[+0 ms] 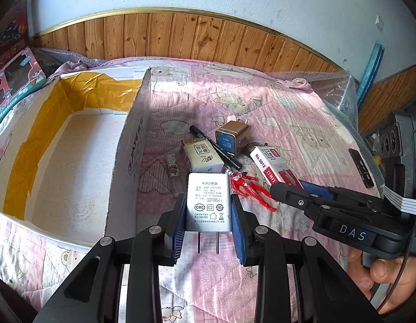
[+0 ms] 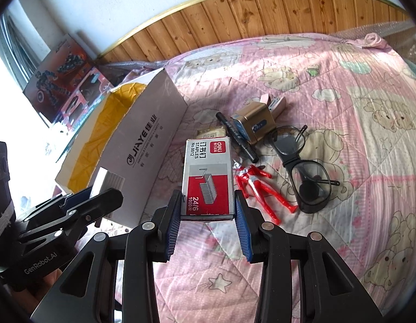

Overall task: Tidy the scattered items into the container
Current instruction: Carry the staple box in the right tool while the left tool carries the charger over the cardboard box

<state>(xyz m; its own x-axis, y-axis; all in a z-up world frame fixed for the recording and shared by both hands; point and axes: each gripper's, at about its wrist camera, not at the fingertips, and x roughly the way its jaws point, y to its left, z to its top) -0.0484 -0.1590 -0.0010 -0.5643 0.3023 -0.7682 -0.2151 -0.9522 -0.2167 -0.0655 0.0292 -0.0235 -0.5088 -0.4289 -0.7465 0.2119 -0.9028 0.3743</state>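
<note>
My left gripper (image 1: 208,202) is shut on a white power adapter (image 1: 208,204), prongs pointing back at me, just right of the open cardboard box (image 1: 127,145). My right gripper (image 2: 208,199) is shut on a red and grey staples box (image 2: 206,177). On the pink quilt beyond lie a red toy figure (image 2: 259,188), a black marker (image 2: 236,136), a gold charger cube (image 2: 255,123), a tissue pack (image 1: 201,156), dark glasses (image 2: 302,167), a pink stapler (image 2: 274,103) and a small tube (image 1: 172,165). The right wrist view shows the left gripper (image 2: 100,196) beside the box (image 2: 143,145).
Toy boxes (image 1: 14,86) stand left of the cardboard box, against the wall. Bubble wrap (image 1: 340,91) covers the bed's far right corner. A black flat object (image 1: 361,168) lies near the right edge. A hand (image 1: 383,277) holds the right gripper's handle.
</note>
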